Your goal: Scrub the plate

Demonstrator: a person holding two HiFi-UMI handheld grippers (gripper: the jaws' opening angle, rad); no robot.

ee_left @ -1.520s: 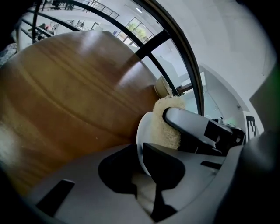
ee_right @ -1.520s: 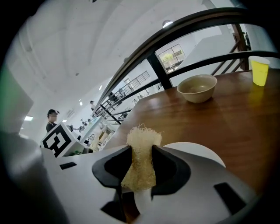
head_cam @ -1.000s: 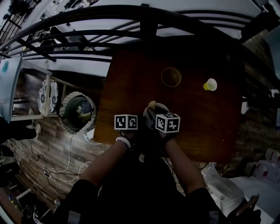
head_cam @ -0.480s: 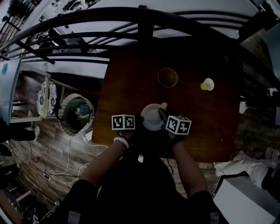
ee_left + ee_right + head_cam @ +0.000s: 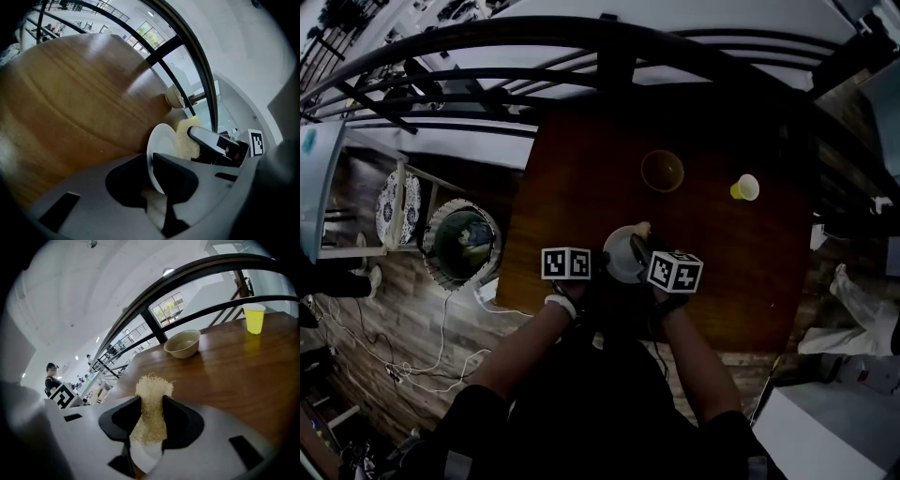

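Note:
My left gripper point(image 5: 152, 164) is shut on the rim of a white plate point(image 5: 159, 145), which stands tilted on edge over the brown table point(image 5: 70, 103). In the head view the plate point(image 5: 622, 255) sits between the two marker cubes. My right gripper point(image 5: 151, 404) is shut on a pale yellow loofah scrubber point(image 5: 152, 401), whose frayed top sticks out above the jaws. The scrubber point(image 5: 186, 139) presses against the plate's face. From above, the right gripper point(image 5: 645, 249) reaches in from the plate's right side, with the scrubber point(image 5: 642, 229) at the plate's upper right edge.
A tan bowl point(image 5: 662, 171) and a yellow cup point(image 5: 744, 187) stand farther back on the table point(image 5: 741, 262). A dark railing point(image 5: 609, 56) runs beyond the far edge. On the floor to the left are a round basket point(image 5: 464, 242) and cables point(image 5: 431, 337).
The right gripper swept the scrubber from the plate's upper left across to its right, then came back slightly left. The left gripper kept hold of the plate.

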